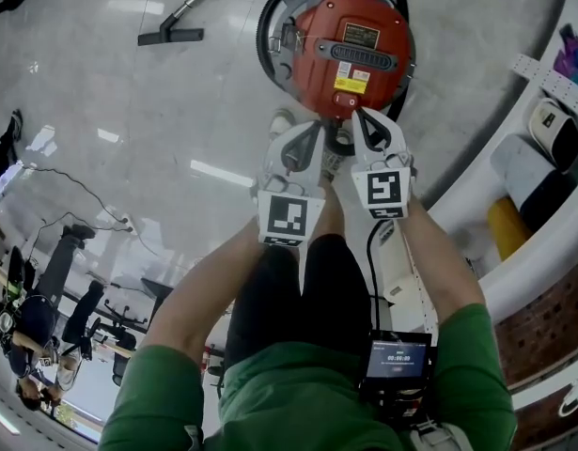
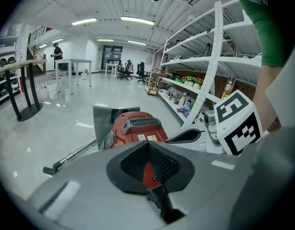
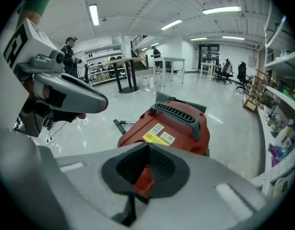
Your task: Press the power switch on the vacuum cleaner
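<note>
Vacuum cleaner (image 1: 350,54) sits straight ahead, below my jaws. My right gripper (image 1: 368,130) is nearer it than my left gripper (image 1: 307,144). Both jaws are closed, empty.

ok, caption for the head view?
Shut left claw and shut right claw side by side at the red vacuum cleaner.

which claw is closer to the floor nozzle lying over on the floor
Left. The left claw is below and to the right of the floor nozzle. The right claw is farther right, at the near edge of the red vacuum.
</note>
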A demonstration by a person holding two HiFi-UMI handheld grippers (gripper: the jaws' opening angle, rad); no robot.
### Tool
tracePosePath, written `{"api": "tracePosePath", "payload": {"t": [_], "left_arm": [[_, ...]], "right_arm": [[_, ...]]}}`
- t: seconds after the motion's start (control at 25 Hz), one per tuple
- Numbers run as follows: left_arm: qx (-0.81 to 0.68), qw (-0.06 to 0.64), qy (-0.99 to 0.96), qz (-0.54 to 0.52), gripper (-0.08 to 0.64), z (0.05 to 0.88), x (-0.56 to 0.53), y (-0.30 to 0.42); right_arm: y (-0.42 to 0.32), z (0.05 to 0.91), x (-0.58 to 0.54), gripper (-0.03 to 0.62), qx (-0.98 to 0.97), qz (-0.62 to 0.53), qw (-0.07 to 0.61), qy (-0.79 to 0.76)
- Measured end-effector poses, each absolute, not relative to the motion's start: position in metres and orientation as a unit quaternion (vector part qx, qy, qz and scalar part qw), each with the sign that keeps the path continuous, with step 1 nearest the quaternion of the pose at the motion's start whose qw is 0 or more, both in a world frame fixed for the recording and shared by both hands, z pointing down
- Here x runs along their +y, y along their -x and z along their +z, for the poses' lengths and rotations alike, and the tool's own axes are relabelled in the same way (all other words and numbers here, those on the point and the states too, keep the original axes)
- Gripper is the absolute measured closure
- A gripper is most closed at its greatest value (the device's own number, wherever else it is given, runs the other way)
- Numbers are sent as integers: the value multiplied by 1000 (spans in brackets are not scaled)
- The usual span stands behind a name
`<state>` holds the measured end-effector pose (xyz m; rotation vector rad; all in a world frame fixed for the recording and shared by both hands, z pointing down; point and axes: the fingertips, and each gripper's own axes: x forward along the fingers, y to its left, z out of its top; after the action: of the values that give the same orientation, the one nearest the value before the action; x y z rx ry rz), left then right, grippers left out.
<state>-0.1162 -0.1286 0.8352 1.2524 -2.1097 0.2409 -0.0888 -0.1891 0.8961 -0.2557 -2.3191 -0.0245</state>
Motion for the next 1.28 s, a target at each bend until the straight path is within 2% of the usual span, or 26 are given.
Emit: {"api": "tracePosePath", "payload": {"t": [0.28,1.28], "left_arm": [[-809,334,-475,89,554,840,-126,119],[-810,336,-473,90,554,842,-124,117]], "right_arm": [[90,914,-188,591,-905,-7,414,101],[88,921,-192,589,-905,32,415,91]]}}
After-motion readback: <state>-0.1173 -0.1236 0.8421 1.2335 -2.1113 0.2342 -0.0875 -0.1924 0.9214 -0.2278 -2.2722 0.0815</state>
